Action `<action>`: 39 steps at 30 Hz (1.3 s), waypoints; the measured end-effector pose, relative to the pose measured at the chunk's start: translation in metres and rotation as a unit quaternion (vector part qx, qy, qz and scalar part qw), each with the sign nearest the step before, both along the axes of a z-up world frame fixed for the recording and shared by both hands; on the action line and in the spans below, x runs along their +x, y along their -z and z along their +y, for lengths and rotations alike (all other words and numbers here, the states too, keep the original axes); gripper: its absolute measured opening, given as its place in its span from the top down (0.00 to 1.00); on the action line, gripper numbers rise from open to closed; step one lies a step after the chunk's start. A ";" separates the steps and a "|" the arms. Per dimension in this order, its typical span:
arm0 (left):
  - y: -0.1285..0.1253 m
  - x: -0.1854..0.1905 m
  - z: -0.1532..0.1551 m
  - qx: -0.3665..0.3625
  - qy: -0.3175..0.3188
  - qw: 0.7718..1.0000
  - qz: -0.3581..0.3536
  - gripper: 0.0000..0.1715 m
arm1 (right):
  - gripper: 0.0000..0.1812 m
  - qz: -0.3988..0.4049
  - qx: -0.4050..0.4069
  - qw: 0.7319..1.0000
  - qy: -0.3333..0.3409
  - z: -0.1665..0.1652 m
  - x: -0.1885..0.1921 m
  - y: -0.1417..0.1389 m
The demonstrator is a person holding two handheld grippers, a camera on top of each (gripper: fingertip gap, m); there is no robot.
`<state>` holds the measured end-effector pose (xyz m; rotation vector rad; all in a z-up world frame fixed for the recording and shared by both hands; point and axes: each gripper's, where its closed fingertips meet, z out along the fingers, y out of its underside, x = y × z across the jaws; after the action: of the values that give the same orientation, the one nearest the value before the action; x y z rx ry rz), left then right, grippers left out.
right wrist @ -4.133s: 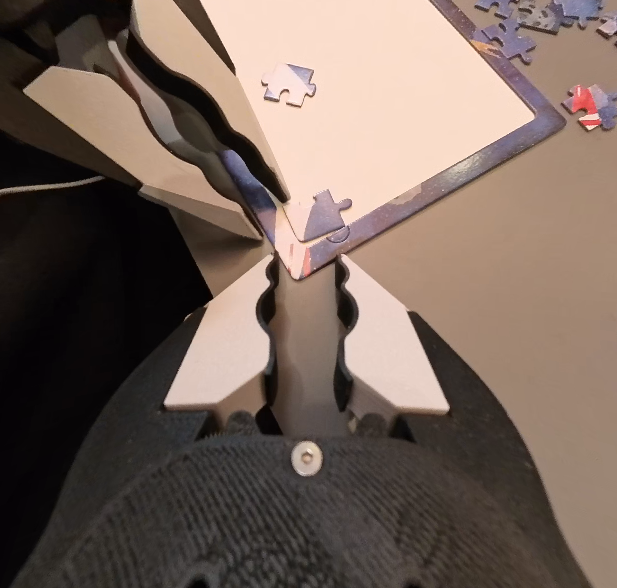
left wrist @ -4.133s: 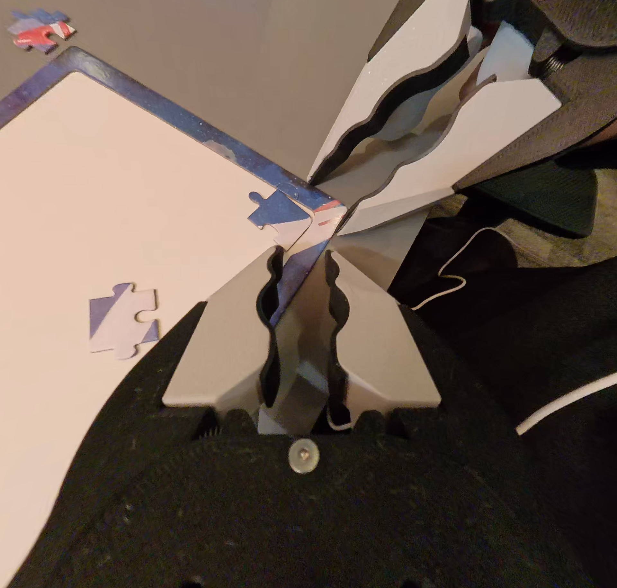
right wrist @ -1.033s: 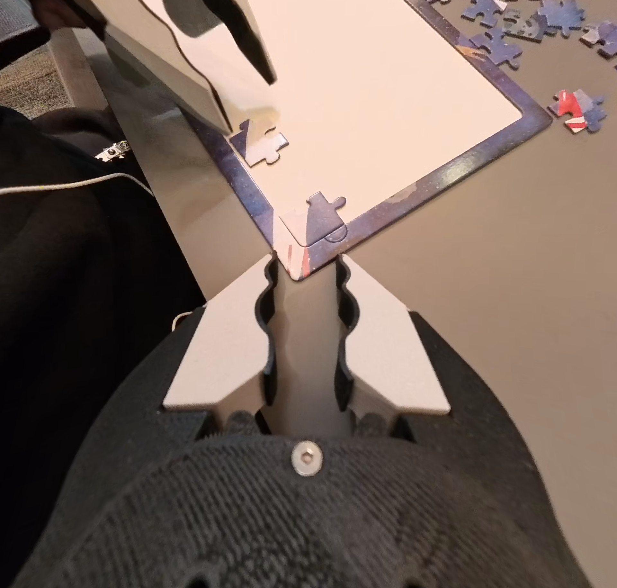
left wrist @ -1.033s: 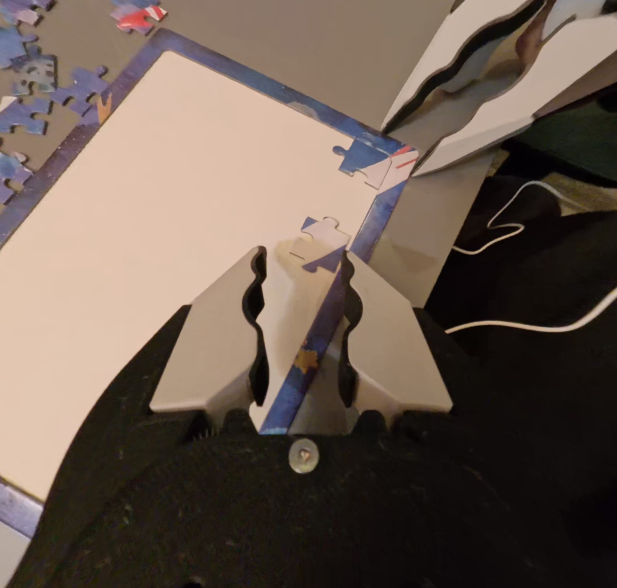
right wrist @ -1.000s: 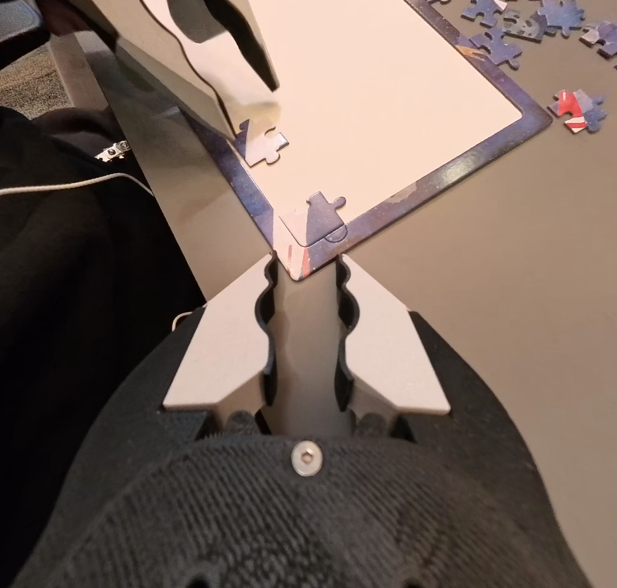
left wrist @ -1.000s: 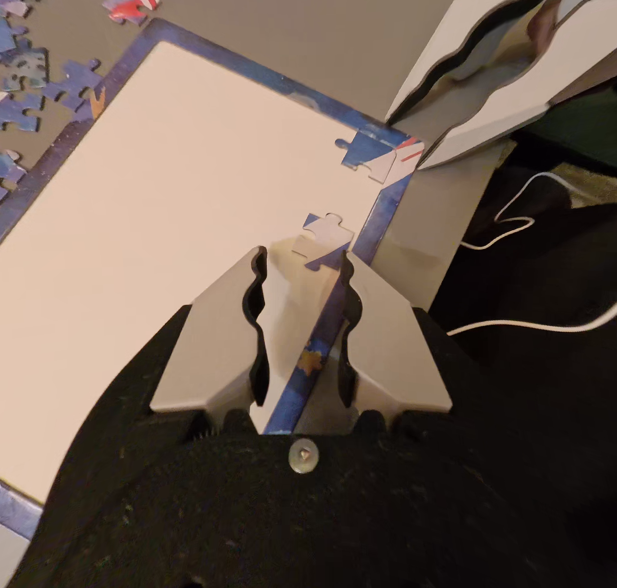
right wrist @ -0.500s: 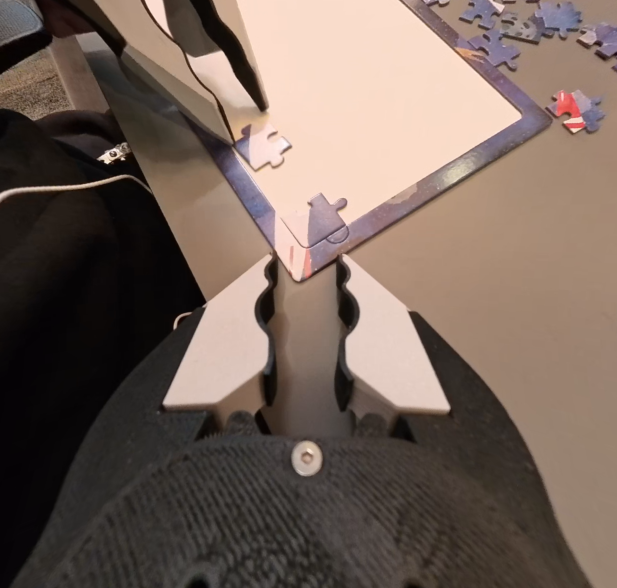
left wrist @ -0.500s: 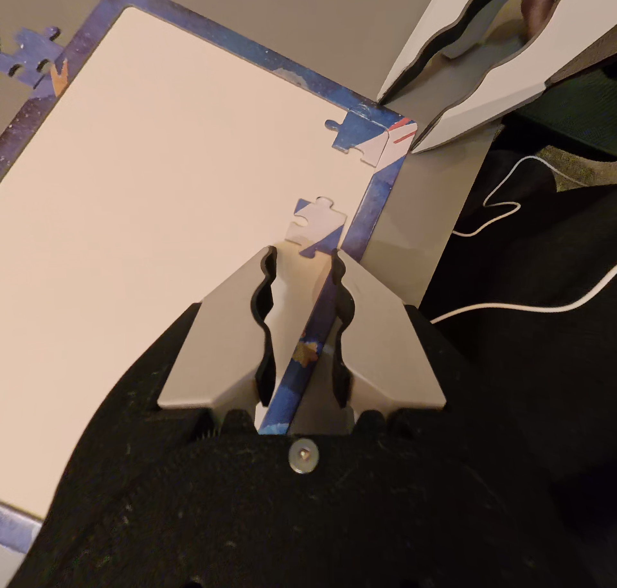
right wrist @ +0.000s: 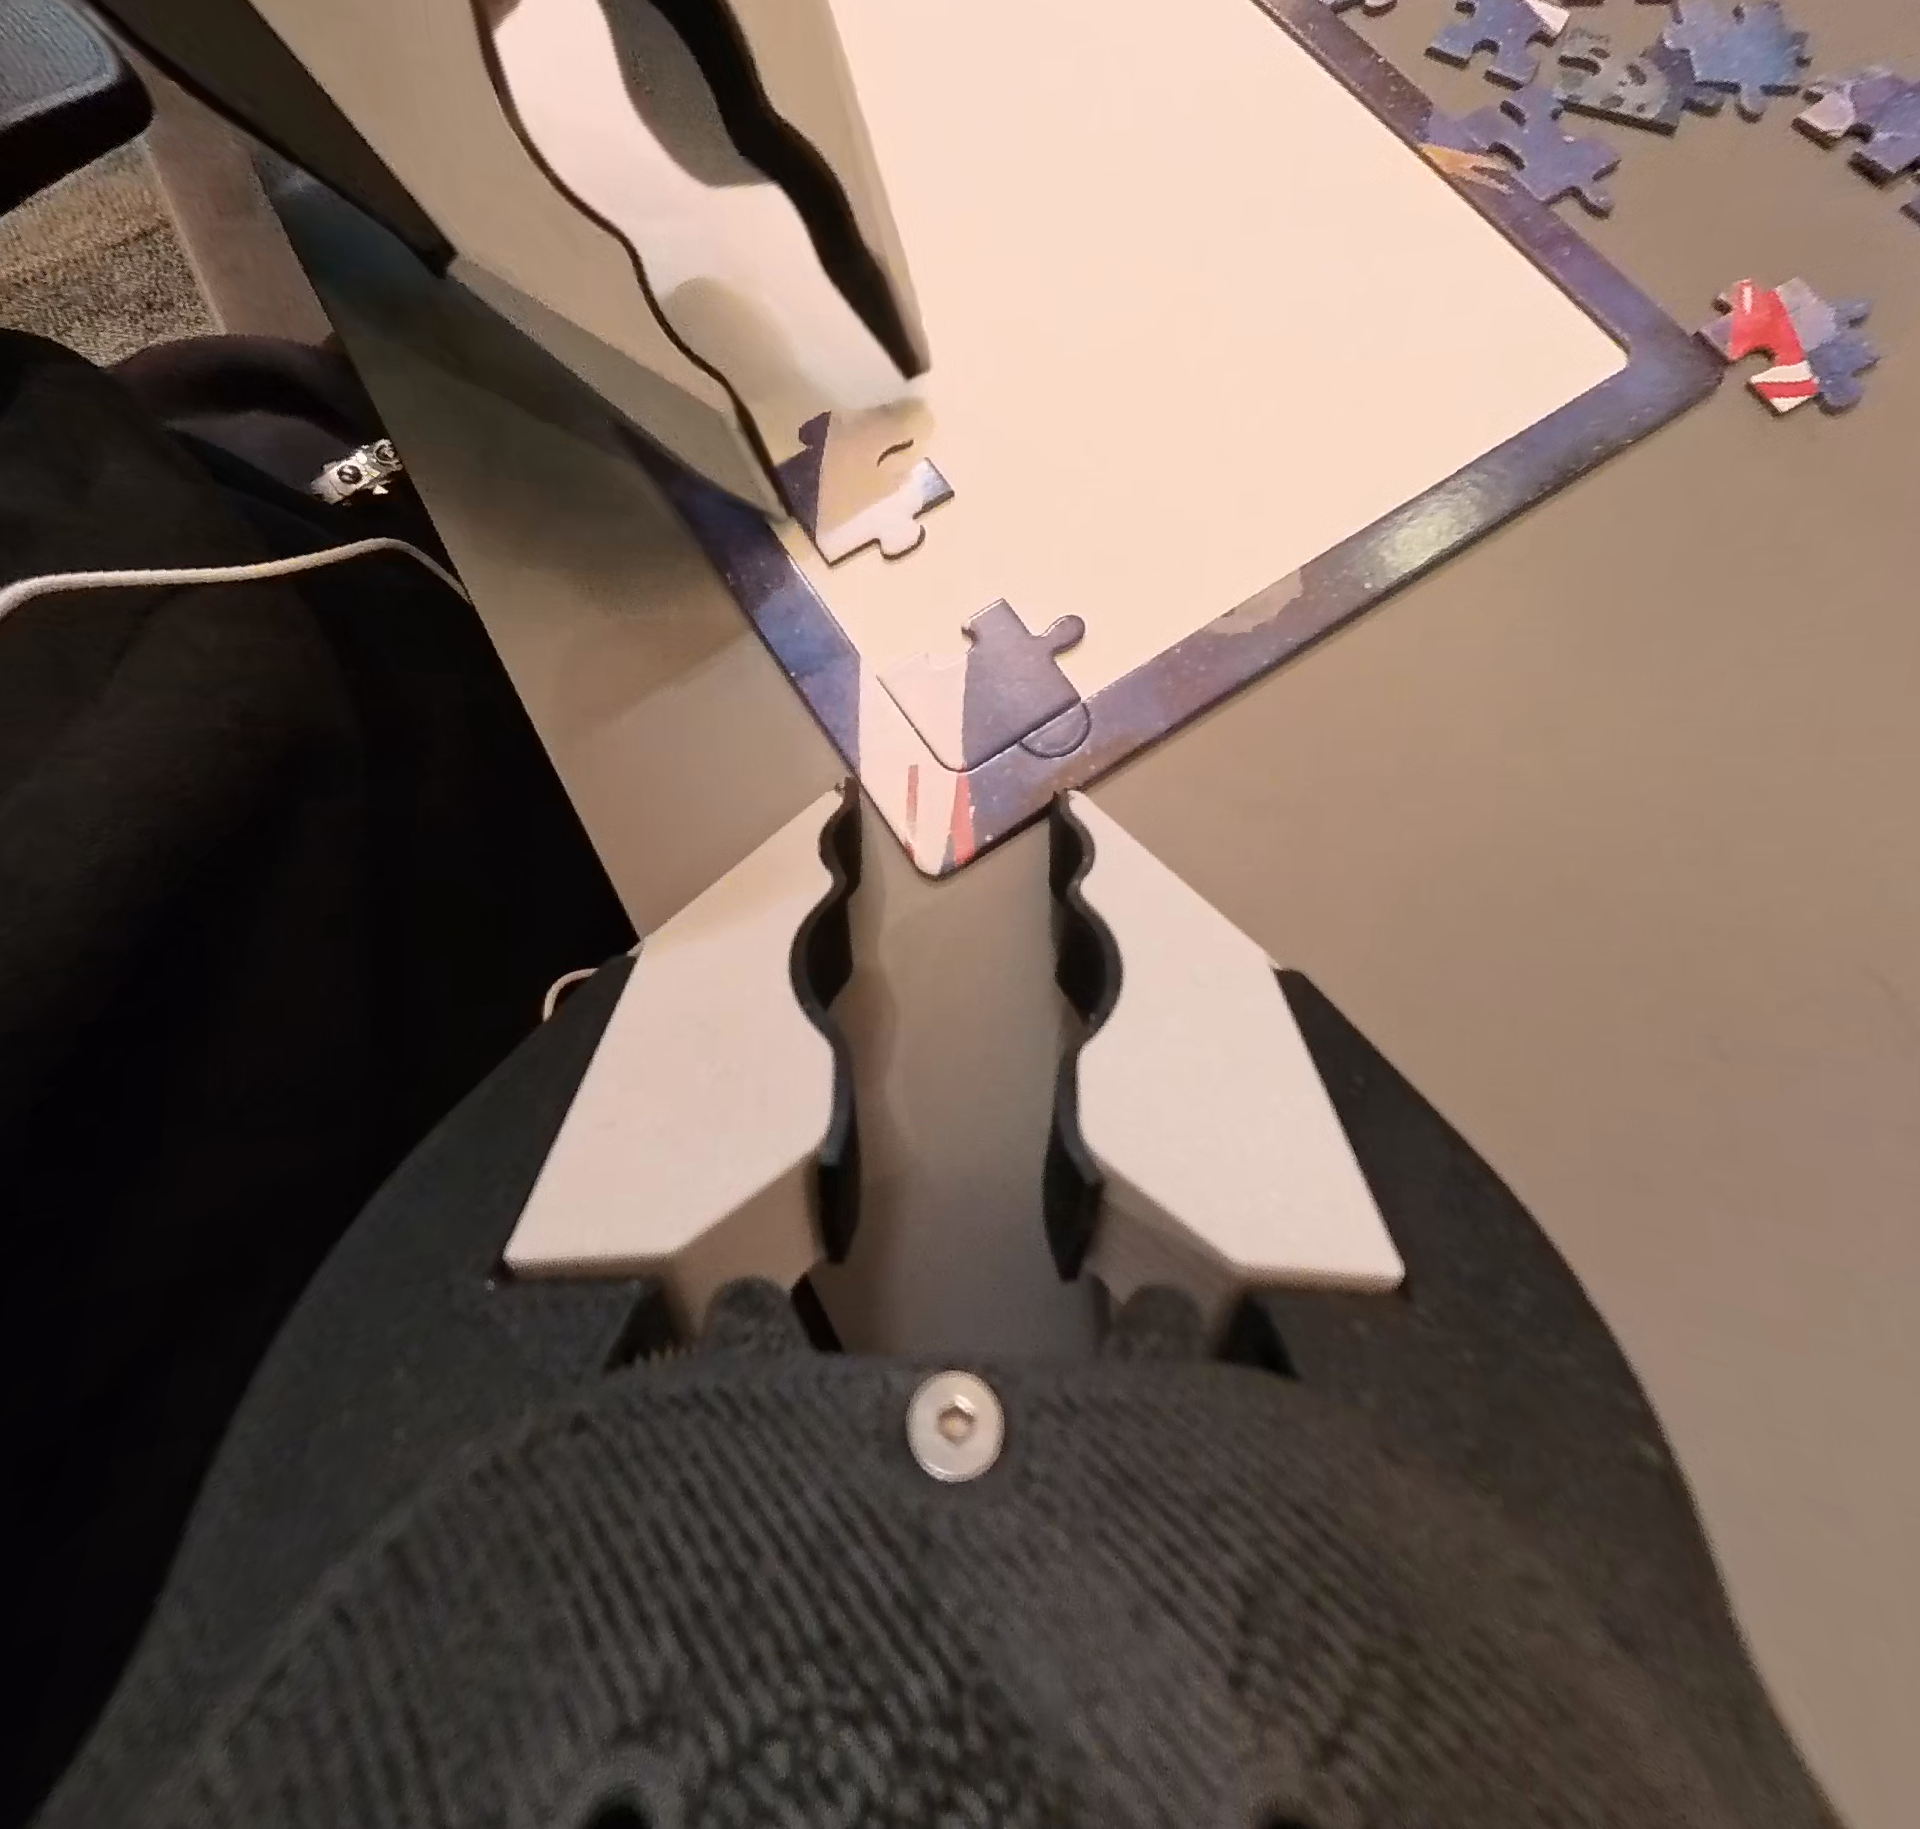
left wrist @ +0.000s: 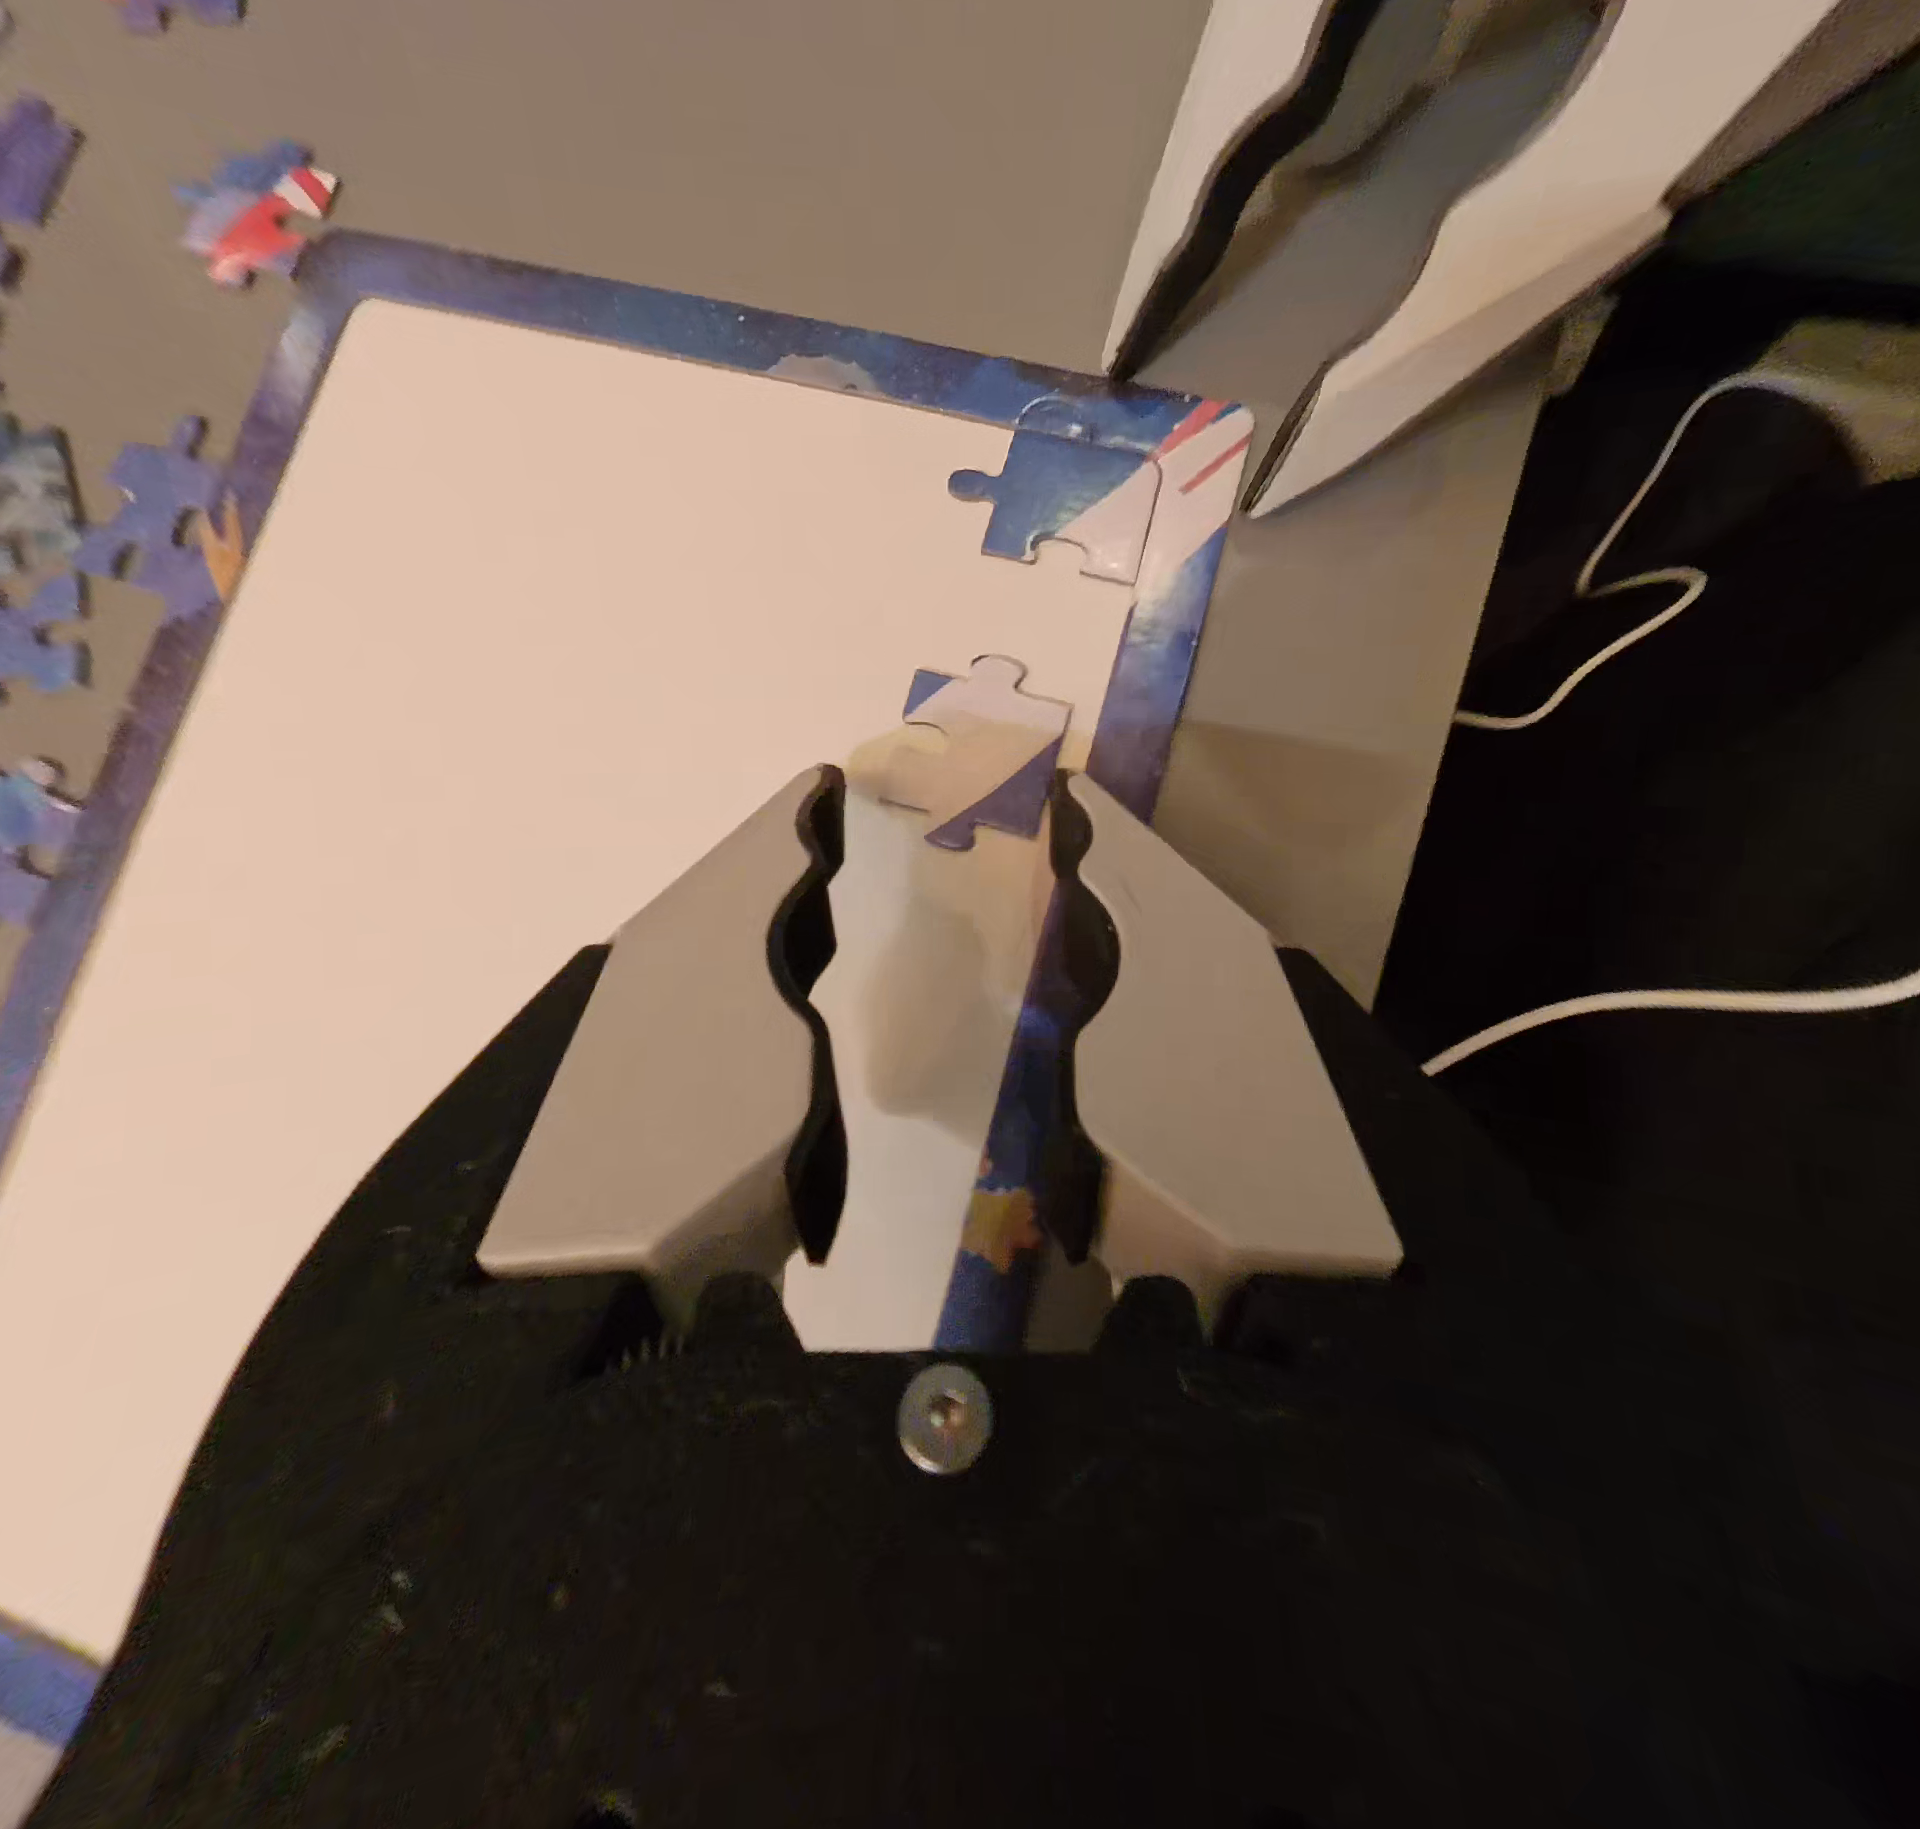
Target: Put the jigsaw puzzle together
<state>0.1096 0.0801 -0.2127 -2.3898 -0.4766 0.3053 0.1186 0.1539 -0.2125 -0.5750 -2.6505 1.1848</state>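
Left wrist view | puzzle tray [left wrist: 665,330]: 2 pieces inside | both tools parted, empty

Dim warm light, motion blur, wide-angle edge distortion.

The surface [right wrist: 1455,948] is a plain grey-brown top, matt and smooth, under a warm and rather dim light. Past its near edge there is dark black cloth [left wrist: 1662,1260] with a thin white cable [left wrist: 1621,574] lying across it. In the right wrist view a small part of a speckled grey carpet floor [right wrist: 94,252] shows at the far left.
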 end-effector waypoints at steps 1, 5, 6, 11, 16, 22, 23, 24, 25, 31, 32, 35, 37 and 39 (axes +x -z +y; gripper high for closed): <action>-0.001 -0.001 0.000 -0.007 0.010 1.000 0.014 0.75 | 0.81 0.000 0.000 1.000 0.000 0.000 0.000 0.000; 0.001 -0.002 0.001 -0.007 0.047 0.999 -0.016 0.74 | 0.81 0.000 -0.002 1.000 0.000 0.000 0.000 0.000; 0.001 -0.002 0.002 -0.004 0.057 0.998 -0.030 0.74 | 0.81 0.000 -0.002 1.000 0.000 0.000 0.000 0.000; 0.002 -0.004 0.002 0.009 0.091 0.992 -0.081 0.77 | 0.81 -0.003 0.002 1.000 0.000 0.001 0.000 0.000; 0.003 -0.006 0.001 -0.007 0.102 0.994 -0.049 0.81 | 0.81 -0.003 -0.001 1.000 -0.002 0.002 0.000 0.000; -0.002 0.002 0.009 0.009 0.111 0.992 -0.055 0.82 | 0.81 -0.003 -0.006 1.000 -0.002 0.002 0.000 0.000; -0.003 0.003 0.012 0.010 0.112 0.992 -0.056 0.82 | 0.81 -0.003 -0.005 1.000 -0.002 0.002 0.000 0.000; -0.004 0.004 0.015 0.010 0.112 0.992 -0.058 0.82 | 0.81 -0.003 -0.004 1.000 -0.001 0.002 0.000 0.000; -0.003 0.005 0.018 0.010 0.113 0.992 -0.059 0.82 | 0.81 -0.003 -0.003 1.000 -0.001 0.002 0.000 0.000; 0.001 0.009 0.033 0.011 0.112 0.992 -0.058 0.81 | 0.81 -0.002 -0.004 1.000 -0.001 0.002 0.000 0.000; 0.001 0.008 0.034 0.013 0.110 0.992 -0.059 0.81 | 0.81 -0.002 -0.004 1.000 -0.001 0.002 0.000 0.000; 0.001 0.008 0.034 0.008 0.103 0.993 -0.061 0.81 | 0.81 -0.002 -0.003 1.000 -0.001 0.002 0.000 0.000; 0.001 0.008 0.034 0.006 0.099 0.993 -0.061 0.81 | 0.81 -0.002 -0.002 1.000 -0.002 0.002 0.000 0.000; 0.001 0.008 0.034 0.004 0.098 0.994 -0.056 0.81 | 0.81 -0.003 -0.003 1.000 -0.001 0.002 0.000 0.000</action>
<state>0.1177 0.1141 -0.2136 -2.4317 -0.2906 0.0809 0.1191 0.1561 -0.2123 -0.5764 -2.6538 1.1933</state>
